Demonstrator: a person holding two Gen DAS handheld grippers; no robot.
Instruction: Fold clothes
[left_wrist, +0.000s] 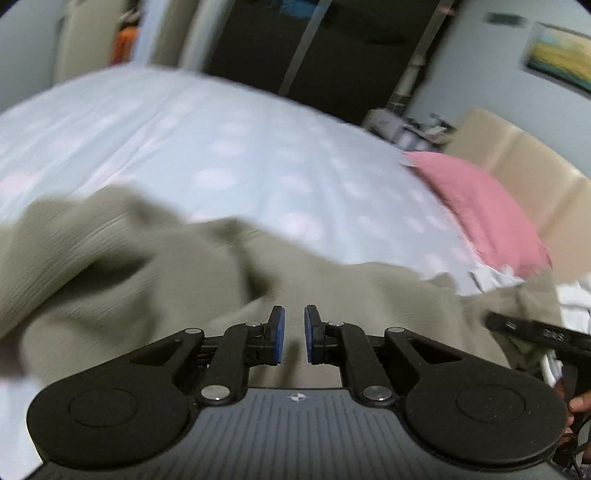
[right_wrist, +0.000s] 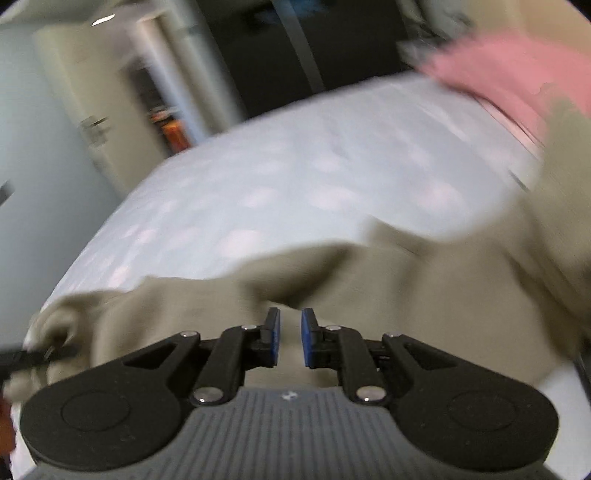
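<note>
An olive-khaki garment (left_wrist: 110, 258) lies crumpled on a bed with a pale blue sheet (left_wrist: 221, 147). My left gripper (left_wrist: 294, 334) hovers just above the garment, its blue-padded jaws a small gap apart with nothing between them. The right gripper's body (left_wrist: 535, 336) shows at the right edge of the left wrist view, over the garment's edge. In the right wrist view my right gripper (right_wrist: 290, 338) is likewise a small gap apart and empty over the same garment (right_wrist: 406, 277). The left gripper's tip (right_wrist: 33, 356) shows at the far left there. Both views are motion-blurred.
A pink cloth (left_wrist: 480, 206) lies at the bed's far right corner and also shows in the right wrist view (right_wrist: 509, 70). White fabric (left_wrist: 576, 299) lies at the right. A beige headboard (left_wrist: 535, 177), dark wardrobe (left_wrist: 314, 48) and doorway stand beyond the bed.
</note>
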